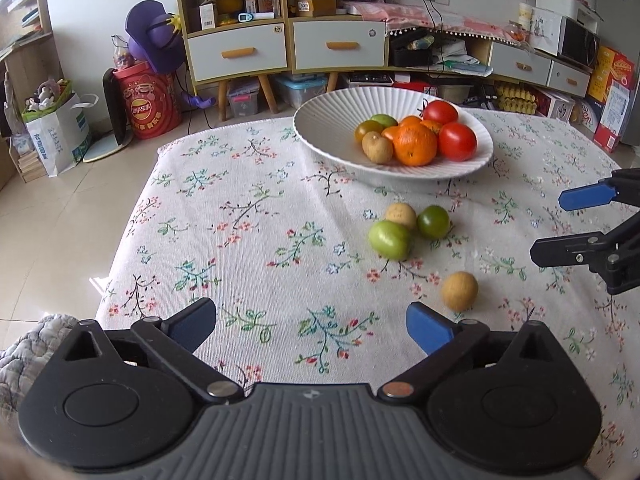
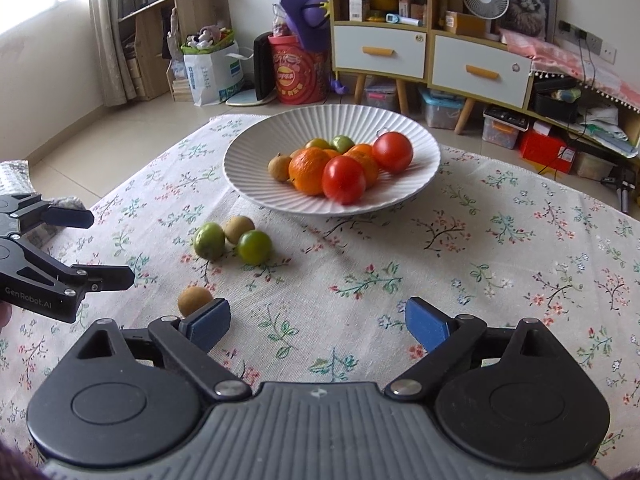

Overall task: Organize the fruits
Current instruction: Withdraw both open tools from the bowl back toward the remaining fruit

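On the flowered tablecloth (image 1: 248, 208), items read from left to right as follows.

Left gripper (image 1: 311, 326): jaws spread wide, nothing between the blue pads, hovering over bare cloth at the 6 o'clock edge of the left wrist view. In the right wrist view it enters at 9 o'clock, also spread and holding nothing.

Loose fruit: a cluster of three sits near the table centre, at 7 o'clock from the bowl (image 1: 320, 120). It consists of a light green tomato (image 1: 389, 239), a tan round fruit (image 1: 401, 216) behind it, and a dark green tomato (image 1: 433, 221) at 3 o'clock of the cluster. All three lie close together; whether they touch cannot be confirmed. A second tan fruit (image 1: 460, 291) lies apart, at 5 o'clock from the cluster and just beyond the left gripper's right-hand pad.

Bowl contents: the white ribbed bowl, at 12 o'clock on the cloth, holds a pile of a tan fruit (image 1: 377, 147), two greenish tomatoes (image 1: 370, 128), oranges (image 1: 415, 144) and two red tomatoes (image 1: 457, 141).

Right gripper (image 2: 317, 325): jaws spread wide, nothing held. In the right wrist view, its left pad sits just beside the lone tan fruit (image 2: 194, 301); contact cannot be determined. In the left wrist view it enters at 3 o'clock.
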Action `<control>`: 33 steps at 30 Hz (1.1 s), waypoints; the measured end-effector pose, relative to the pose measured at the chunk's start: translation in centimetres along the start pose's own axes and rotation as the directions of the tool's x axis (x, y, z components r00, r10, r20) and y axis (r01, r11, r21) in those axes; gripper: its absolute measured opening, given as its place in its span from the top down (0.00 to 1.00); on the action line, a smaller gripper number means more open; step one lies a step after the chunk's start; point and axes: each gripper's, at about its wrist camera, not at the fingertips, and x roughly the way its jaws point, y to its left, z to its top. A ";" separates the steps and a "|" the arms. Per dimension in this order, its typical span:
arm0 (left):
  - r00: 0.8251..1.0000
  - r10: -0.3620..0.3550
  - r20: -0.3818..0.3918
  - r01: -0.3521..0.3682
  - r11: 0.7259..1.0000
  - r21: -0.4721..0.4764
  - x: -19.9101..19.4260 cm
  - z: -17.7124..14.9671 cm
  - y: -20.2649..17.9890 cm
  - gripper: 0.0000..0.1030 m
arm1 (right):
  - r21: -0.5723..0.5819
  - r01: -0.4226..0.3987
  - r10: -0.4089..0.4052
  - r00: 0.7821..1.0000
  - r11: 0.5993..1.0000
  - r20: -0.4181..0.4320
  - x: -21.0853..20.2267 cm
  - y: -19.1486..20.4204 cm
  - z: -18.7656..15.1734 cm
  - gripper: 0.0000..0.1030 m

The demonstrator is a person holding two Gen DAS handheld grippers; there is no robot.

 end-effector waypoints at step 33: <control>1.000 -0.010 -0.020 0.010 1.000 0.018 1.6 -1.2 0.3 0.02 | -0.151 -0.113 0.109 0.993 0.982 -0.034 1.8 5.6 -0.5 0.61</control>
